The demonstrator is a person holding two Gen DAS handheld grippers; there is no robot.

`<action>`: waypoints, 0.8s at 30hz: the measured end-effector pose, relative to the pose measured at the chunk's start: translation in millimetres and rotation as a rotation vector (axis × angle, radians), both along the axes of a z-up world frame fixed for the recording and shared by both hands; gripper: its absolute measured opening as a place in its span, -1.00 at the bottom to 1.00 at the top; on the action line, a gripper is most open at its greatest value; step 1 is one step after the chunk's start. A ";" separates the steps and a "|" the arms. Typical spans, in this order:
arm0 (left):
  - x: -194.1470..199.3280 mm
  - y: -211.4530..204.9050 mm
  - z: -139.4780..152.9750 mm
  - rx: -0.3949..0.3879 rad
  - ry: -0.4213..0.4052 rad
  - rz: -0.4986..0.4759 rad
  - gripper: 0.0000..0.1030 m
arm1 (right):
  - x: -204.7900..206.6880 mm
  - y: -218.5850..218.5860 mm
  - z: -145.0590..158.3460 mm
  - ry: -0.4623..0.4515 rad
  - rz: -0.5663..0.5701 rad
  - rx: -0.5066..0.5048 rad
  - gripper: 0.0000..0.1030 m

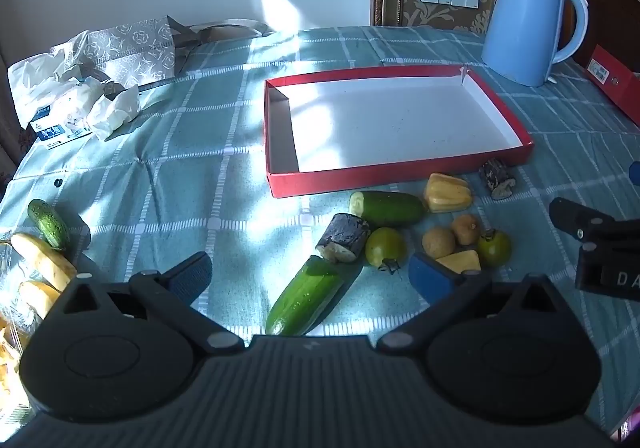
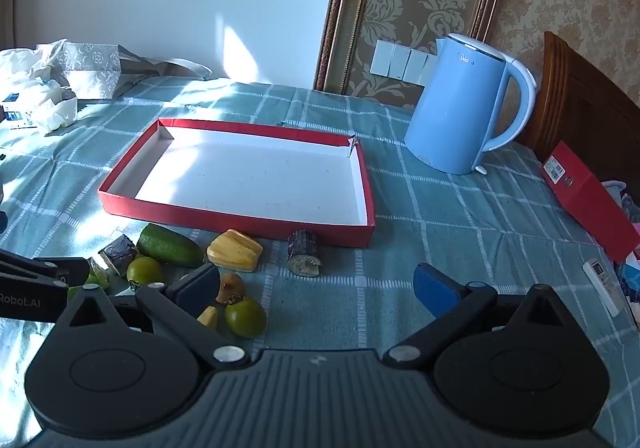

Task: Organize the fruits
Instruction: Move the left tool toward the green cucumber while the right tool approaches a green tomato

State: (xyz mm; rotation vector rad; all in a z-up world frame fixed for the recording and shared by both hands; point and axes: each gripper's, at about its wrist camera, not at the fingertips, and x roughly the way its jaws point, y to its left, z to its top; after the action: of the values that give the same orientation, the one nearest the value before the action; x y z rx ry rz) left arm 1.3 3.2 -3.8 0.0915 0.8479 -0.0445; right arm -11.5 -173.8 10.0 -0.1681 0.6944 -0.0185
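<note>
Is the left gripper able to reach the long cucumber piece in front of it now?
Probably yes: the left gripper is open and the long cucumber piece lies between its fingers, nothing on top, though a dark cut piece touches its far end.

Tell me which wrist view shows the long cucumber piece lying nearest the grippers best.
The left wrist view. There the long cucumber piece lies between the open fingers of the left gripper, nearly its full length visible. In the right wrist view only a green sliver shows at the left edge, mostly hidden behind the other gripper's body.

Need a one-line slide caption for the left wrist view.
Open left gripper hovers over a cucumber piece; more produce lies beside the empty red tray.
</note>
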 end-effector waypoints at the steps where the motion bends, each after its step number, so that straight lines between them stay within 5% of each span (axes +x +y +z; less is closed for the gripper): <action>1: 0.3 0.1 -0.4 -0.002 0.002 0.000 1.00 | -0.3 -0.1 -0.5 0.000 0.000 -0.003 1.00; 24: -3.2 8.2 -7.3 -0.034 -0.009 -0.008 1.00 | 7.7 -33.3 -13.5 0.033 -0.053 0.041 1.00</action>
State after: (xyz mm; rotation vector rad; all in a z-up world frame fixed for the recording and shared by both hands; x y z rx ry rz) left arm -1.9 11.4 -11.1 0.0631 0.8378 -0.0659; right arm -3.8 -207.1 -3.5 -0.1110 0.7315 -0.0528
